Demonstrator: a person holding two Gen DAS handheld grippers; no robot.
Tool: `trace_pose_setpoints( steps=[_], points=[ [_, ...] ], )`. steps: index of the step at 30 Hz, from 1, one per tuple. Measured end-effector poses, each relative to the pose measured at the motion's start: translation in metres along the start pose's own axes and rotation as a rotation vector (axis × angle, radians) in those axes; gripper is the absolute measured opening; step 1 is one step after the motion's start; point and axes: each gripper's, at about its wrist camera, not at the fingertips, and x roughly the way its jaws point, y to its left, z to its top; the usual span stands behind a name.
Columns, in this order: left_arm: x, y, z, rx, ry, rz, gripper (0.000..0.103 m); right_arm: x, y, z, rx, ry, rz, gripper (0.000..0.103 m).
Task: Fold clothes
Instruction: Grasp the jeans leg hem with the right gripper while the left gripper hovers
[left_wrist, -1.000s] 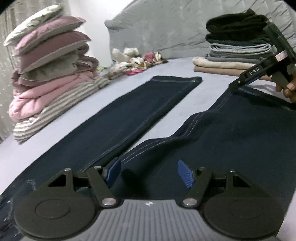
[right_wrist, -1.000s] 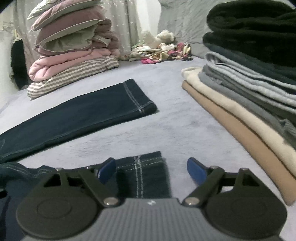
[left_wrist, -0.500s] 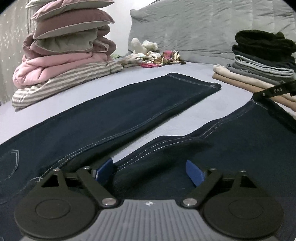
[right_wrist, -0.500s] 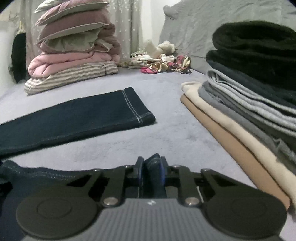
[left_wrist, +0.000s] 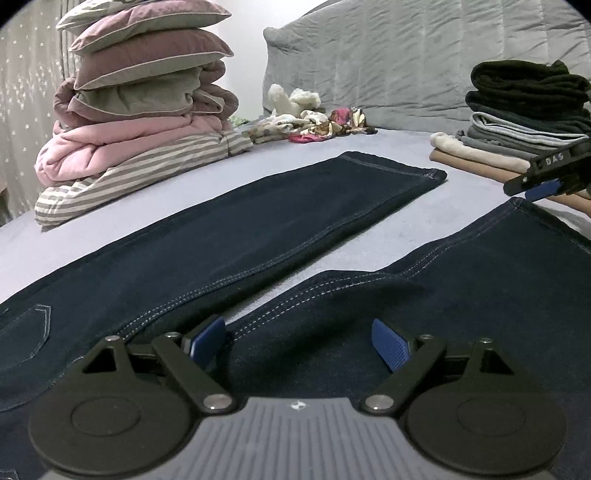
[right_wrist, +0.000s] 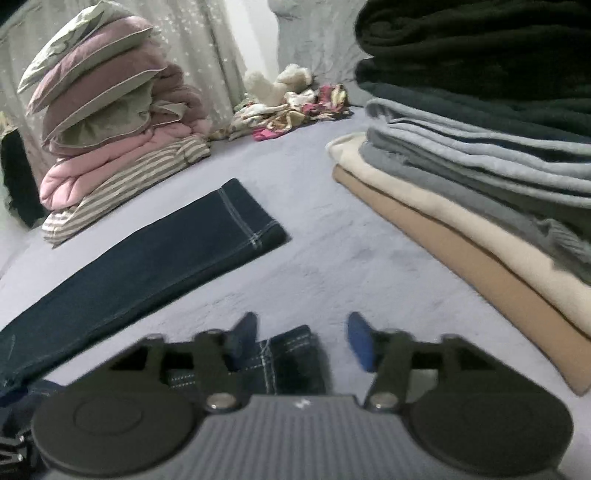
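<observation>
Dark blue jeans (left_wrist: 258, 229) lie spread on a grey bed (left_wrist: 461, 206), legs apart. My left gripper (left_wrist: 299, 341) is open, low over the inner seam of the near leg (left_wrist: 480, 288) by the crotch. My right gripper (right_wrist: 303, 338) is open, with the near leg's hem (right_wrist: 291, 354) lying between its fingers. It also shows in the left wrist view (left_wrist: 543, 184) at the far right above that hem. The far leg (right_wrist: 166, 258) lies flat to the left.
A stack of folded clothes (right_wrist: 480, 155) stands at the right, close to my right gripper. Pillows and blankets (left_wrist: 140, 103) are piled at the far left. A floral heap (left_wrist: 314, 125) lies at the back by the grey headboard (left_wrist: 406, 55).
My right gripper closed on the near leg's hem half a second ago and has now opened again, letting it go. My left gripper dropped lower over the jeans and stayed open.
</observation>
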Motion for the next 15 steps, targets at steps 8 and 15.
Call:
trace_pose_setpoints(
  steps=[8, 15],
  points=[
    [0.002, -0.001, 0.0, 0.004, 0.007, 0.005, 0.087, 0.016, 0.038, -0.016, -0.201, 0.029, -0.071, 0.044],
    [0.001, -0.005, 0.0, 0.017, -0.003, 0.017, 0.088, -0.008, 0.09, -0.04, -0.503, -0.13, -0.318, 0.013]
  ],
)
